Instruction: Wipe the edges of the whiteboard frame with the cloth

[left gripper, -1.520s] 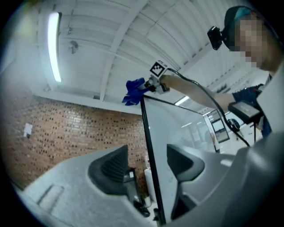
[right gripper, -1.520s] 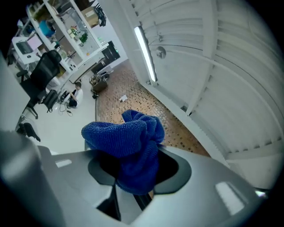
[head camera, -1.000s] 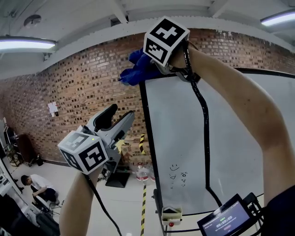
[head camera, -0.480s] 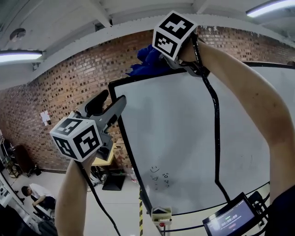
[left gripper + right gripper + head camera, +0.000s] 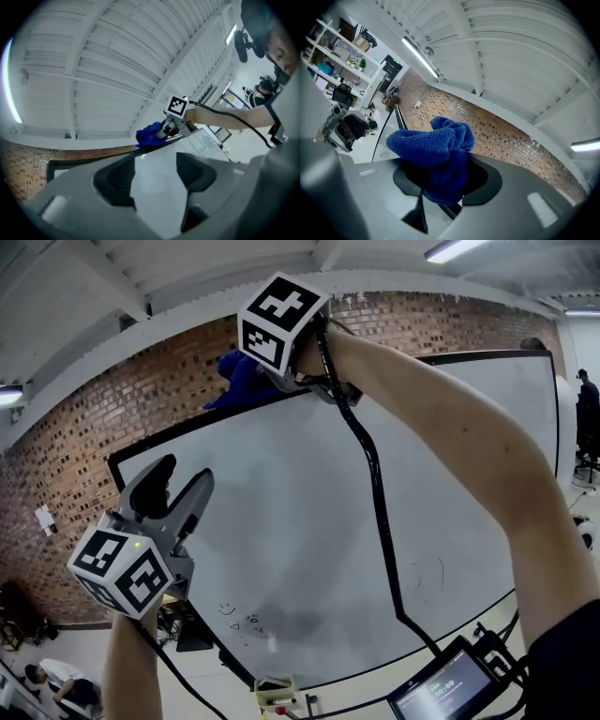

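Observation:
A blue cloth [image 5: 236,381] is bunched between the jaws of my right gripper [image 5: 251,385], which is shut on it and presses it against the black top frame [image 5: 169,435] of the whiteboard [image 5: 309,521]. In the right gripper view the cloth [image 5: 436,154] fills the gap between the jaws, above the frame edge [image 5: 401,123]. My left gripper [image 5: 183,491] hangs in front of the board's left part, open and empty. The left gripper view shows the cloth [image 5: 149,135] and the right gripper [image 5: 169,132] far ahead along the top edge.
A brick wall [image 5: 112,399] rises behind the board. A small screen [image 5: 441,692] sits at the lower right, a small box [image 5: 275,693] on the board's bottom rail. A person [image 5: 56,681] crouches at the lower left, another stands at the far right [image 5: 586,409].
Both grippers have travelled right along the board: the cloth has slid from the top left corner along the top frame. The left gripper now stands in front of the board's surface.

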The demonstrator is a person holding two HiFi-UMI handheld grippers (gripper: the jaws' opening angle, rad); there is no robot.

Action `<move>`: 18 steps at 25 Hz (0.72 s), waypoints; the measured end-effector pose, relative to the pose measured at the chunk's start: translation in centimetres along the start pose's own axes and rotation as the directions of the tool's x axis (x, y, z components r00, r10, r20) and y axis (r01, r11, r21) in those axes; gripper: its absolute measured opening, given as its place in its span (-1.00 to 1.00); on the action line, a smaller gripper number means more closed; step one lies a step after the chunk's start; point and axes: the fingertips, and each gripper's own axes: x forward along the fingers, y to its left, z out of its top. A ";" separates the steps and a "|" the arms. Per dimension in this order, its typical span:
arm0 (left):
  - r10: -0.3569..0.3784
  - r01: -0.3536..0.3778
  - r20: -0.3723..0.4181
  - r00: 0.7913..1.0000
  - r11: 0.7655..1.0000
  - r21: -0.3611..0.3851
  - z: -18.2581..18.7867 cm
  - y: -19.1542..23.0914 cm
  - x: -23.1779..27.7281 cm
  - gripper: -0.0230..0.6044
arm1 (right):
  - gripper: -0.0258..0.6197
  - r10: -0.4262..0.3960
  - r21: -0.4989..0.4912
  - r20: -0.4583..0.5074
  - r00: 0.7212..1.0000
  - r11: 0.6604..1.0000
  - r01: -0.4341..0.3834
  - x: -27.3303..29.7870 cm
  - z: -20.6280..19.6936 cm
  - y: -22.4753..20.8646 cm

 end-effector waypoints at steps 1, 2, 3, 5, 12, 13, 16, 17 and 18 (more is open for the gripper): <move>-0.005 0.005 0.003 1.000 1.000 -0.005 -0.3 -0.8 0.5 -0.04 | -0.38 -0.002 0.000 0.004 1.000 1.000 0.002 -0.4 -0.7 -0.3; -0.010 0.010 0.004 1.000 1.000 -0.008 -0.9 -1.5 0.7 -0.04 | -0.39 -0.008 0.000 0.009 1.000 1.000 0.008 -0.5 -1.5 -0.3; -0.015 0.015 0.005 1.000 1.000 -0.009 -1.7 -2.1 0.9 -0.04 | -0.39 -0.016 -0.004 0.014 1.000 1.000 0.016 -0.6 -2.3 -0.2; -0.026 0.026 0.007 1.000 1.000 -0.009 -2.9 -3.3 1.2 -0.04 | -0.39 -0.036 -0.015 0.019 0.999 0.999 0.037 -0.8 -3.7 -0.1; -0.056 0.057 0.025 0.998 0.998 -0.021 -4.0 -5.0 3.2 -0.04 | -0.38 -0.066 0.041 0.031 0.997 0.997 0.064 -1.5 -7.0 -2.8; -0.057 0.057 0.028 0.998 0.998 -0.023 -3.9 -5.1 3.7 -0.04 | -0.38 -0.079 0.043 0.029 0.996 0.996 0.078 -1.8 -7.3 -3.4; -0.062 0.063 0.033 0.998 0.998 -0.022 -3.8 -5.6 4.5 -0.04 | -0.38 -0.106 0.047 0.016 0.994 0.993 0.105 -2.2 -8.2 -4.9; -0.066 0.066 0.033 0.997 0.998 -0.021 -3.7 -5.6 4.6 -0.04 | -0.38 -0.112 0.051 0.011 0.994 0.993 0.111 -2.3 -8.4 -5.4; -0.070 0.071 0.033 0.997 0.997 -0.024 -3.7 -5.5 4.7 -0.04 | -0.38 -0.118 0.055 0.008 0.993 0.992 0.117 -2.3 -8.4 -5.8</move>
